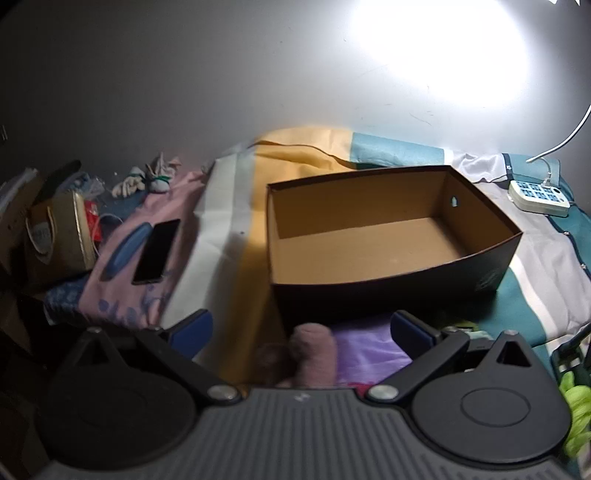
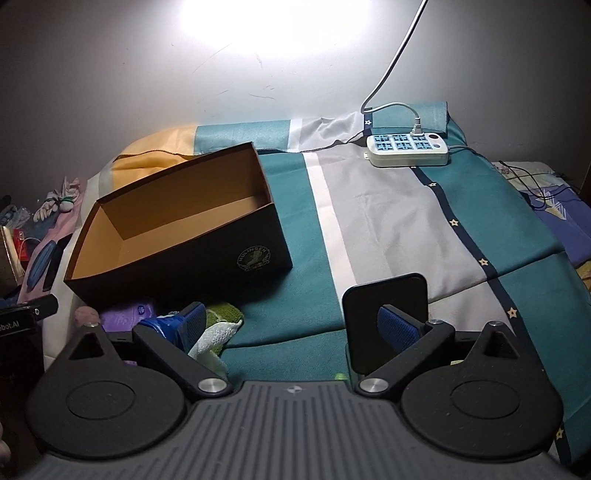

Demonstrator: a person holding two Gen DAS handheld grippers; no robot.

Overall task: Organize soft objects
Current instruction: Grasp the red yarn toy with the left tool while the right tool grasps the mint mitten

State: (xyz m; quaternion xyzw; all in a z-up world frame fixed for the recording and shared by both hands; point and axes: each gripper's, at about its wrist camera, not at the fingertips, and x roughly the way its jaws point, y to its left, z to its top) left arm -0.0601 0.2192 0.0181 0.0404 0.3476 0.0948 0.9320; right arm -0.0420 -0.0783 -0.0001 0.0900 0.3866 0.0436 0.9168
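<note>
A white power strip (image 2: 408, 149) with blue sockets lies on the striped bedsheet (image 2: 388, 221), one white cable (image 2: 391, 62) plugged in. A dark phone (image 1: 157, 251) rests face-up on a pink cloth (image 1: 173, 206). A black square pad (image 2: 386, 295) lies near the foreground.

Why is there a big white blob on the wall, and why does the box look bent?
Left wrist view: a lamp's glare washes out the wall at upper right, the box bows from the fisheye lens, and the pink roll near the camera is blurry. Right wrist view: the same glare sits at top centre, and the corners go dark.
</note>
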